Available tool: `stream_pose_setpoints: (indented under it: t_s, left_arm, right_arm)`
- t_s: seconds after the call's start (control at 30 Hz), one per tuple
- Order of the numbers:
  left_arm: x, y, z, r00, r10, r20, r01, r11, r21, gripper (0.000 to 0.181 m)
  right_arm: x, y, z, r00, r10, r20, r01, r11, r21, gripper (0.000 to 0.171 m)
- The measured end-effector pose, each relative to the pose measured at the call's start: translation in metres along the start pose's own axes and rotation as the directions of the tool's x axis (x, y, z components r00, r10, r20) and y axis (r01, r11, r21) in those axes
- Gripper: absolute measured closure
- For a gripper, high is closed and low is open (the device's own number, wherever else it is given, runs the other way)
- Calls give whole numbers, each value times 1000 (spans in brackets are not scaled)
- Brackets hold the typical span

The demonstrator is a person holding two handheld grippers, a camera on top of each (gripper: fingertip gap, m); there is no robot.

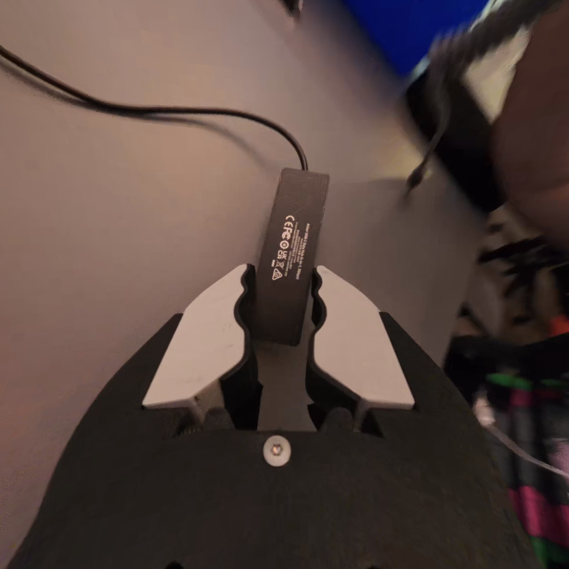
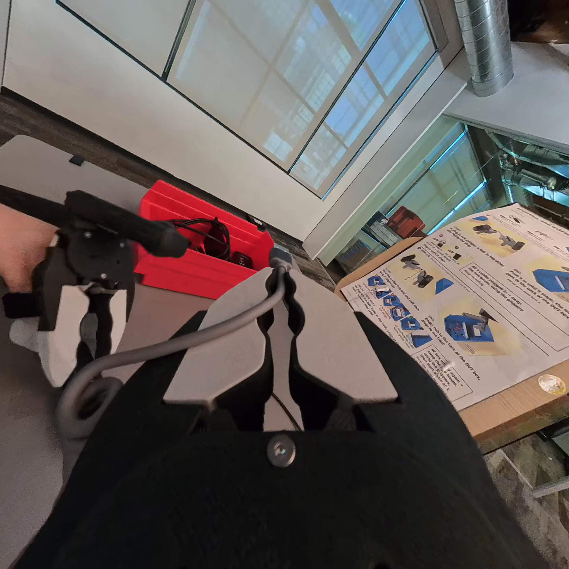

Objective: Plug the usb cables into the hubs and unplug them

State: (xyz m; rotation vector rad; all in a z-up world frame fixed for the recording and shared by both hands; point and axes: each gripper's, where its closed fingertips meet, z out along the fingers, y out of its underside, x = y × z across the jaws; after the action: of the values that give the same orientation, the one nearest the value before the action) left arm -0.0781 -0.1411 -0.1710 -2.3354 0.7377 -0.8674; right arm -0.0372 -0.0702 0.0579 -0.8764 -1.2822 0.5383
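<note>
In the left wrist view my left gripper (image 1: 282, 271) is shut on a black USB hub (image 1: 291, 246), a slim bar that sticks out forward between the fingers; its thin black lead (image 1: 147, 109) curls away over the grey table. In the right wrist view my right gripper (image 2: 278, 272) is shut on a grey USB cable (image 2: 191, 335) just behind its grey plug (image 2: 280, 257), which points forward past the fingertips. The cable loops back to the left. The left gripper also shows in the right wrist view (image 2: 92, 311), at the left, held by a hand.
A red bin (image 2: 197, 268) with black cables and hubs stands on the grey table (image 2: 27, 160) behind the grippers. A printed instruction sheet (image 2: 480, 295) lies on a wooden board (image 2: 517, 412) at the right. Blurred dark objects fill the right of the left wrist view. Some 25 cm of space lies between my two pairs of fingers.
</note>
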Motion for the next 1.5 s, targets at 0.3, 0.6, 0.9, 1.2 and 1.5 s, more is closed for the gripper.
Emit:
stream_pose_setpoints:
  t_s: [0.3, 0.6, 0.9, 1.2, 1.5]
  left_arm:
    - [1, -74, -33, 989, -112, -101, 134, 960, 246, 148]
    - [0, -150, -67, 988, -38, -149, 91, 926, 365, 147]
    - [2, -195, -92, 988, 61, -138, 3, 907, 420, 148]
    - [-11, -200, -101, 992, 62, -107, -1, 870, 493, 148]
    - [-21, -204, -112, 997, 49, 54, -71, 836, 544, 148]
  right_arm:
    - [25, 9, -10, 994, 81, -73, -82, 997, -15, 167]
    - [23, -21, -33, 856, 428, 290, -503, 818, 278, 167]
    - [31, -55, -81, 531, 422, 735, -831, 428, 355, 167]
    - [34, -9, -39, 749, 536, 389, -647, 716, 260, 167]
    - [25, 30, 5, 950, 301, -85, -308, 948, -82, 167]
